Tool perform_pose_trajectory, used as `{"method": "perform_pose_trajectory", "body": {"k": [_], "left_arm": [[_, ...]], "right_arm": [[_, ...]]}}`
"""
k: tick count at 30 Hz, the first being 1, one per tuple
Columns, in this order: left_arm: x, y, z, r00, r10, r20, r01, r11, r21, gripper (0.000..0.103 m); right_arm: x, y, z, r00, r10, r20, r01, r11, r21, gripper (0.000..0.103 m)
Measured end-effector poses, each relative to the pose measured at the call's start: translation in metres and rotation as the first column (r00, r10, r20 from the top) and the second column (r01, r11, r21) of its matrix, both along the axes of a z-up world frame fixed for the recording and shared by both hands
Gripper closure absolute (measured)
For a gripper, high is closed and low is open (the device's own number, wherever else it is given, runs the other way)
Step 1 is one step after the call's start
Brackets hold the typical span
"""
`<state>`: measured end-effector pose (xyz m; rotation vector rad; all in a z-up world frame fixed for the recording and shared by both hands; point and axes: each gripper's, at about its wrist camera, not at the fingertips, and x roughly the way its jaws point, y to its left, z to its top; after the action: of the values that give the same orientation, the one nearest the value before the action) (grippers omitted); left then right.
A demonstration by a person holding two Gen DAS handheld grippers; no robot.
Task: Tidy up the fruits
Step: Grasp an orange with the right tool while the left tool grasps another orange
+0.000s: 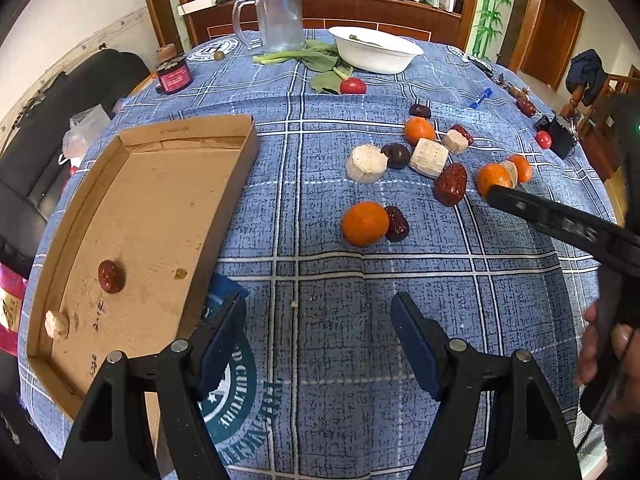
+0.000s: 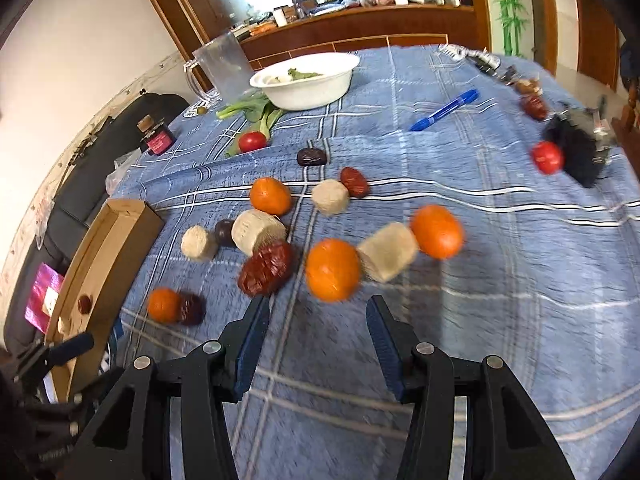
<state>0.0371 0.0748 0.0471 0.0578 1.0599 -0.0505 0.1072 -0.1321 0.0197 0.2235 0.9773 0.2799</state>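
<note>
Right gripper [image 2: 316, 316] closing in on the nearest orange [image 2: 333, 269] mid-surface, jaws part-open, empty. Left gripper [image 1: 320, 320] idles wide and empty beside the cardboard tray [image 1: 236, 184] at the surface's left edge. Next: straddle the orange and squeeze.

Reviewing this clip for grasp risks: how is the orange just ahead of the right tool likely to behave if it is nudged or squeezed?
The orange looks round and smooth-skinned, so a nudge would probably roll it, perhaps into the pale cut chunk touching it. Its curved skin may slip between the right tool pads unless gripped across the middle. It looks firm enough for a light squeeze.
</note>
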Motion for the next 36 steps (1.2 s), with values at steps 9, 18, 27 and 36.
{"method": "perform_pose_trajectory", "body": {"k": [9,18,27,36], "left_arm": [[0.037,-0.002,-0.008,0.999,-0.032,-0.003,0.031,0.997,-0.076,0.029],[0.060,-0.010,-0.035,0.998,-0.064,-0.025,0.061,0.990,-0.130,0.034],[0.056,-0.006,-0.032,0.994,-0.111,0.007,0.110,0.977,-0.184,0.075],[0.011,-0.003,-0.025,0.988,-0.152,-0.014,0.145,0.966,-0.215,0.075]], "right_arm": [[0.024,-0.004,-0.010,1.000,-0.013,-0.008,0.013,1.000,0.007,0.072],[0.002,-0.022,-0.005,1.000,-0.019,-0.007,0.019,1.000,0.006,0.072],[-0.010,-0.025,0.001,0.999,-0.042,0.010,0.042,0.999,-0.014,0.072],[-0.047,-0.011,0.010,0.999,0.002,0.032,0.000,0.997,-0.081,0.072]]}}
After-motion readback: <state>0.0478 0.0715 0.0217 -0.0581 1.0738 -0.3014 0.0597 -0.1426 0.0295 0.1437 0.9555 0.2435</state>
